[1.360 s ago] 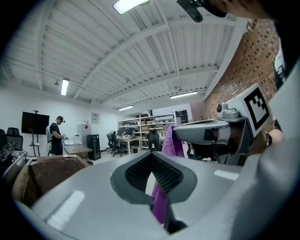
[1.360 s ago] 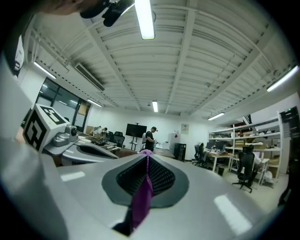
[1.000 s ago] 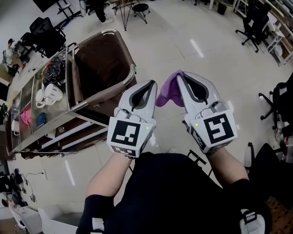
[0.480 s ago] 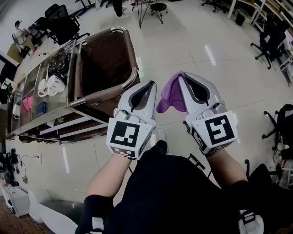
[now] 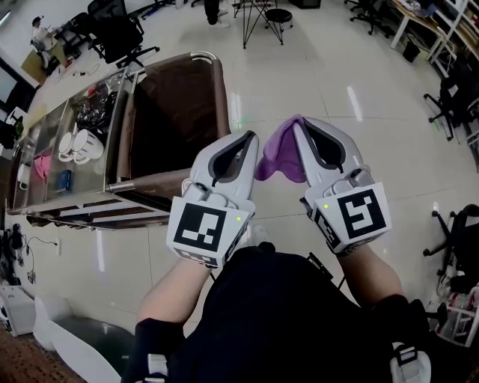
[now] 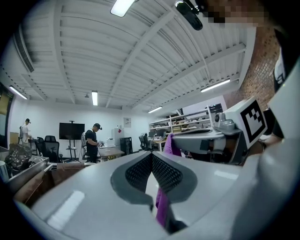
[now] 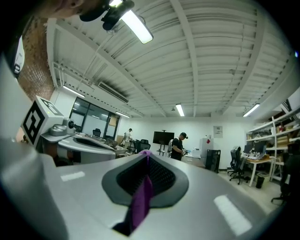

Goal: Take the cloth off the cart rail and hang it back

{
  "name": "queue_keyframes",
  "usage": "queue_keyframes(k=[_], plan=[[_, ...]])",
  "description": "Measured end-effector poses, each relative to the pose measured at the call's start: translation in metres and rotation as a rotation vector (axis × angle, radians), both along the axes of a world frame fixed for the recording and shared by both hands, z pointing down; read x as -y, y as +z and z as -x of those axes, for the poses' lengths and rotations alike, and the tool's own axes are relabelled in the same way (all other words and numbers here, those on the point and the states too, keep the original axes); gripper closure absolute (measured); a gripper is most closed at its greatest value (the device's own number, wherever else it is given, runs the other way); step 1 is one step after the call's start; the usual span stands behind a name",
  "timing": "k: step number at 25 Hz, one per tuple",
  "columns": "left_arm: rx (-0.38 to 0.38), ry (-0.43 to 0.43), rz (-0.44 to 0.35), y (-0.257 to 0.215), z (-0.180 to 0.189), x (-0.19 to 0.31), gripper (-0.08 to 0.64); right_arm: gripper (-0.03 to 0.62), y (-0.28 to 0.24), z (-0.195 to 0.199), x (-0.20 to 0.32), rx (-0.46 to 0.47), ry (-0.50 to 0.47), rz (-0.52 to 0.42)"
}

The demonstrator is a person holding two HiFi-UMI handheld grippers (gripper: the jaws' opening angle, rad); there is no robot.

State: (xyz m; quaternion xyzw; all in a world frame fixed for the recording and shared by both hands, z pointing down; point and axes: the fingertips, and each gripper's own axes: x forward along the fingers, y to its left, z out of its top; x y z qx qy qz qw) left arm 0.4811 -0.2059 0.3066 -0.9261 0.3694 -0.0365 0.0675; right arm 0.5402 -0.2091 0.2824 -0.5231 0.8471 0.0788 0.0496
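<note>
A purple cloth [image 5: 278, 153] hangs in the air between my two grippers, above the floor and to the right of the cart. My right gripper [image 5: 297, 121] is shut on its upper edge; in the right gripper view the cloth [image 7: 139, 199] runs as a strip along the closed jaws [image 7: 146, 153]. My left gripper [image 5: 252, 136] also has its jaws together, with a fold of the cloth [image 6: 162, 206] caught low between them. The cart's metal rail [image 5: 218, 90] curves round a brown bag [image 5: 168, 120] just left of the left gripper and has no cloth on it.
The cart's top [image 5: 52, 161] holds white mugs [image 5: 78, 143] and small items. A tripod stool [image 5: 273, 15] and office chairs [image 5: 112, 34] stand further off on the shiny floor. A person [image 6: 92, 143] stands at a desk across the room.
Both grippers have carried the cloth along together, still side by side. The cart now lies closer in front of the left gripper and looks turned in the picture.
</note>
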Motion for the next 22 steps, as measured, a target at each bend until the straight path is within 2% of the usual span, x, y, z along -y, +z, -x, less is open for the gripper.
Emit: queue_keyframes(k=[4, 15, 22], plan=[[0.024, -0.060, 0.113, -0.008, -0.001, 0.028, 0.565, 0.584, -0.015, -0.004, 0.039, -0.005, -0.036, -0.007], [0.026, -0.155, 0.137, -0.014, 0.003, 0.098, 0.565, 0.584, -0.024, 0.004, 0.128, 0.007, -0.139, -0.013], [0.025, -0.274, 0.157, -0.010, 0.020, 0.145, 0.565, 0.584, -0.025, 0.026, 0.181, 0.014, -0.272, -0.030]])
